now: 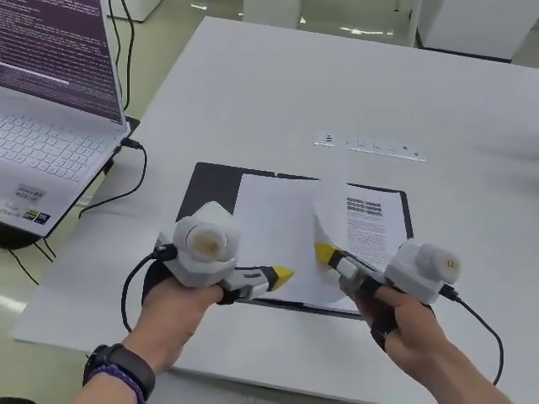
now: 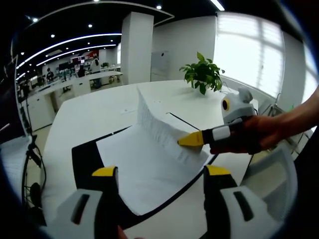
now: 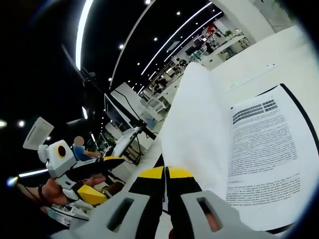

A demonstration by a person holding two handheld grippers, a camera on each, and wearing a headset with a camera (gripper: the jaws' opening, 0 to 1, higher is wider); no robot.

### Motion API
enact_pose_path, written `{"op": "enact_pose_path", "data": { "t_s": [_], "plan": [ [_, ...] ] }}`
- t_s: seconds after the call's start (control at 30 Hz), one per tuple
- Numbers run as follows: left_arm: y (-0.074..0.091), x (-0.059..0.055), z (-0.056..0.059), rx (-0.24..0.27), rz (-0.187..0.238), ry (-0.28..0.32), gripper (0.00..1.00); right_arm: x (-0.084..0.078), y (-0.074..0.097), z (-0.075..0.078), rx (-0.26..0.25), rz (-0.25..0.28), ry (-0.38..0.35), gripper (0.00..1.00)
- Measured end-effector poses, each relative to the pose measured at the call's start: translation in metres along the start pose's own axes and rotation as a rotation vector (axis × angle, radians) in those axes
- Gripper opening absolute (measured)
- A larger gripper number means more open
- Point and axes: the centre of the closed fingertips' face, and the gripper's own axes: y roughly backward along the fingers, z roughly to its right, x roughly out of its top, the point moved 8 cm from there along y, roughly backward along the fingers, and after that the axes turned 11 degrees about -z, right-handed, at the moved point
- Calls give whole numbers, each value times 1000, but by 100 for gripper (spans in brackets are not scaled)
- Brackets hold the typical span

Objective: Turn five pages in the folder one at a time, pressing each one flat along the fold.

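Observation:
A black folder (image 1: 210, 181) lies open on the white table (image 1: 278, 93), a blank white sheet (image 1: 269, 227) on its left half and a printed page (image 1: 376, 223) on its right. One page (image 1: 330, 220) stands curled upright near the fold. My right gripper (image 1: 324, 252) is shut on that page's lower edge, with the paper (image 3: 194, 124) rising from the closed yellow tips (image 3: 165, 173). My left gripper (image 1: 282, 275) hovers open over the folder's front edge, jaws wide (image 2: 161, 172) and holding nothing. Just ahead of it are the right gripper (image 2: 189, 140) and the lifted page (image 2: 154, 127).
An open white laptop (image 1: 50, 101) sits at the table's left edge, with black cables (image 1: 126, 189) trailing toward the folder. A small printed strip (image 1: 375, 149) lies beyond the folder. A potted plant (image 2: 202, 74) stands at the far end.

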Motion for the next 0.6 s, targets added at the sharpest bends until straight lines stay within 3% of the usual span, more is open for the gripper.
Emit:
{"op": "enact_pose_path", "data": {
  "t_s": [0.6],
  "plan": [
    [17, -15, -13, 31, -3, 40, 69, -14, -54, -32, 82, -81, -20, 0]
  ]
}}
